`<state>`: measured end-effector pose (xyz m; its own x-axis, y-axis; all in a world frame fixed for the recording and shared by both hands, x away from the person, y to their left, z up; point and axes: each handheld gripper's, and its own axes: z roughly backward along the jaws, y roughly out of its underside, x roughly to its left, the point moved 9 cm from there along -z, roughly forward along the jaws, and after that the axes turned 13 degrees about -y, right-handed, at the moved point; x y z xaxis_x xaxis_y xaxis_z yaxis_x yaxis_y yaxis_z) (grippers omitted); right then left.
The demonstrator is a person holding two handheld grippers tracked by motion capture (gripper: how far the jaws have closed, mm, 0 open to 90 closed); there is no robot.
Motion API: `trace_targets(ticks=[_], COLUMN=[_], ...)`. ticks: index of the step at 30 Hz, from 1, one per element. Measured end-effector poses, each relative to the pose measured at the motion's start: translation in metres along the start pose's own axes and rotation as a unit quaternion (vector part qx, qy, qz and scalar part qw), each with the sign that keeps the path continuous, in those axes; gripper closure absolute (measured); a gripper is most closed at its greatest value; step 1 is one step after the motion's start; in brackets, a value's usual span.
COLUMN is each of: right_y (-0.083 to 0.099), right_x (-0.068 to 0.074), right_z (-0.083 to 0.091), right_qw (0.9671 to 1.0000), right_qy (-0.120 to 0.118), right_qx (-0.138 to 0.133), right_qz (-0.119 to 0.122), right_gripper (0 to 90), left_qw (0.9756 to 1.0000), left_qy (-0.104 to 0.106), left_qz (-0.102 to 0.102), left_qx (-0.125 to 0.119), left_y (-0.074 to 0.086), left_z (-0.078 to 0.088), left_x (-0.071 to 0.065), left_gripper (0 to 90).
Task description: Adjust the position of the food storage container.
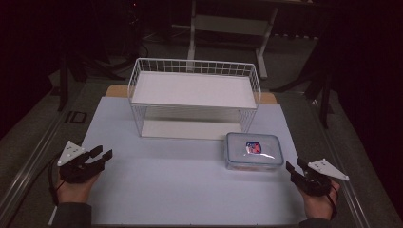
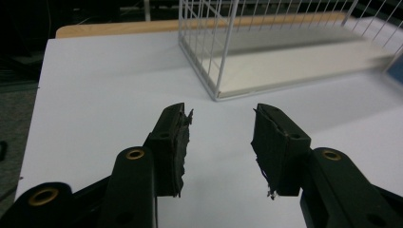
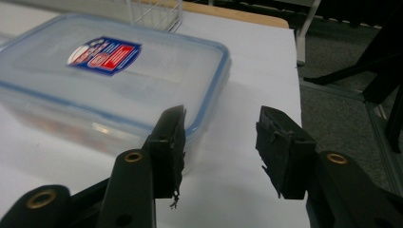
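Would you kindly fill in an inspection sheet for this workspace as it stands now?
Surface: white board over a wooden table.
Job's things: clear lidded container with a red-and-blue label, standing in front of the white wire shelf rack.
Clutter: nothing seen.
Grippers: left tongs open, nothing between them; right tongs open, close beside the container, not gripping it.
Cables: one trails from the left tongs.
Surroundings: dark floor, table legs behind.

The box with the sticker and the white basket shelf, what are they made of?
The box looks like clear plastic: you can see through its glossy lid, which has a blue rim. The basket shelf looks like thin metal wire painted white, with flat matte white boards inside.
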<state>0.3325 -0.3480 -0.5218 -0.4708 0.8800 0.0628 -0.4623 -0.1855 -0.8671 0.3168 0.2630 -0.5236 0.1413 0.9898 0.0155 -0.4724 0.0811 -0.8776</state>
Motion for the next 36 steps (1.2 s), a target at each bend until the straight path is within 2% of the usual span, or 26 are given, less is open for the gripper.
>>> trace_targets(ticks=[3,8,12,13,15,16,18,19,22,27,36], right_y=[-0.003,-0.006,-0.014,-0.014,-0.019,-0.019,-0.024,-0.025,-0.028,-0.026,-0.031], right_x=[-0.003,-0.003,-0.005,-0.005,-0.006,-0.006,-0.01,-0.012,-0.016,-0.025,-0.041], right_z=[0.0,0.0,-0.007,-0.007,-0.012,-0.012,-0.017,-0.019,-0.03,-0.047,-0.065], right_qw=[0.9999,0.9998,0.9996,0.9996,0.9994,0.9994,0.9994,0.9995,0.999,0.9988,0.9972], right_qy=[0.001,-0.001,-0.005,-0.005,-0.018,-0.018,-0.017,-0.015,-0.015,-0.004,0.0], right_qx=[-0.008,-0.013,-0.013,-0.013,-0.009,-0.009,-0.003,-0.001,0.003,0.023,0.03], right_qz=[-0.009,-0.012,-0.025,-0.025,-0.029,-0.029,-0.03,-0.027,-0.042,-0.043,-0.069], right_gripper=[54.4,55.2,68.6,68.6,78.6,78.6,88.1,89.7,90.0,90.0,90.0], left_qw=[0.9999,0.9999,0.9999,0.9998,0.9999,0.9998,0.9998,0.9998,0.9997,0.9995,0.9996], left_qy=[-0.004,-0.006,-0.011,-0.013,-0.012,-0.013,-0.013,-0.013,-0.013,-0.016,-0.021], left_qz=[-0.013,-0.011,-0.01,-0.01,-0.01,-0.011,-0.013,-0.015,-0.02,-0.023,-0.015], left_qx=[0.002,-0.005,-0.006,-0.006,-0.005,-0.005,-0.006,-0.006,-0.008,-0.01,-0.011], left_y=[0.0,-0.001,-0.001,-0.001,0.0,0.0,0.0,0.0,0.0,0.0,0.0], left_z=[-0.004,-0.004,-0.004,-0.004,-0.004,-0.004,-0.004,-0.004,-0.003,-0.001,0.0], left_x=[0.001,0.002,0.003,0.003,0.002,0.001,0.0,0.0,-0.001,-0.001,0.002], left_gripper=[55.9,55.8,55.2,55.2,54.9,54.9,54.9,54.8,54.9,54.8,54.1])
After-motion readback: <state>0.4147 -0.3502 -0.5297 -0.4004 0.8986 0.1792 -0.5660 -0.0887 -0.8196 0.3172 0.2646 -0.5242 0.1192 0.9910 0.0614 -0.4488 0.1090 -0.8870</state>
